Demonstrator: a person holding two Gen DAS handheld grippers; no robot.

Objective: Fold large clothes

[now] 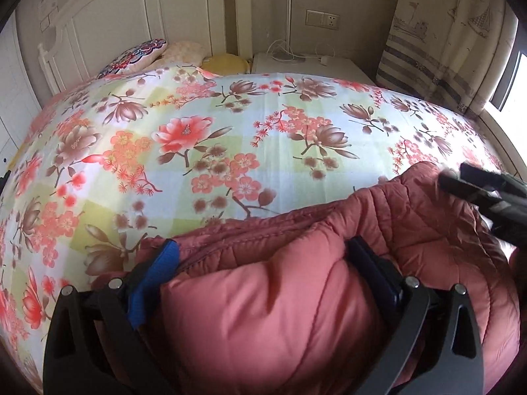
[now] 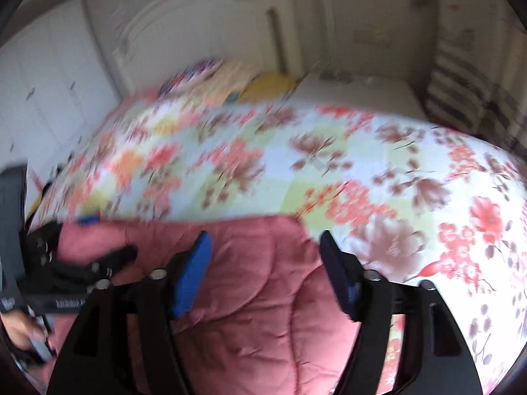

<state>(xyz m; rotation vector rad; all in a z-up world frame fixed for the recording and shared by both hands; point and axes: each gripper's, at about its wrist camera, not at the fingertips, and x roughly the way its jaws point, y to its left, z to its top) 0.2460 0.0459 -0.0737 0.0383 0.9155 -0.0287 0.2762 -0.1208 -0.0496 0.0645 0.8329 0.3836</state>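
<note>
Jacket point(image 1: 296, 312) bulges between the left gripper's point(image 1: 263, 263) spread fingers; right gripper's point(image 2: 266, 256) fingers apart.

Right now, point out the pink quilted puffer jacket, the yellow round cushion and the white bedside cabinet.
pink quilted puffer jacket point(image 1: 270, 312), left wrist view, puffy fold between the fingers
yellow round cushion point(image 1: 225, 63), left wrist view, top
white bedside cabinet point(image 1: 309, 65), left wrist view, top surface

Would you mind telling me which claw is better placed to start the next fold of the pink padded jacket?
Left. The left claw already straddles a bunched fold of the jacket; the right claw hangs open above its edge, blurred.
</note>
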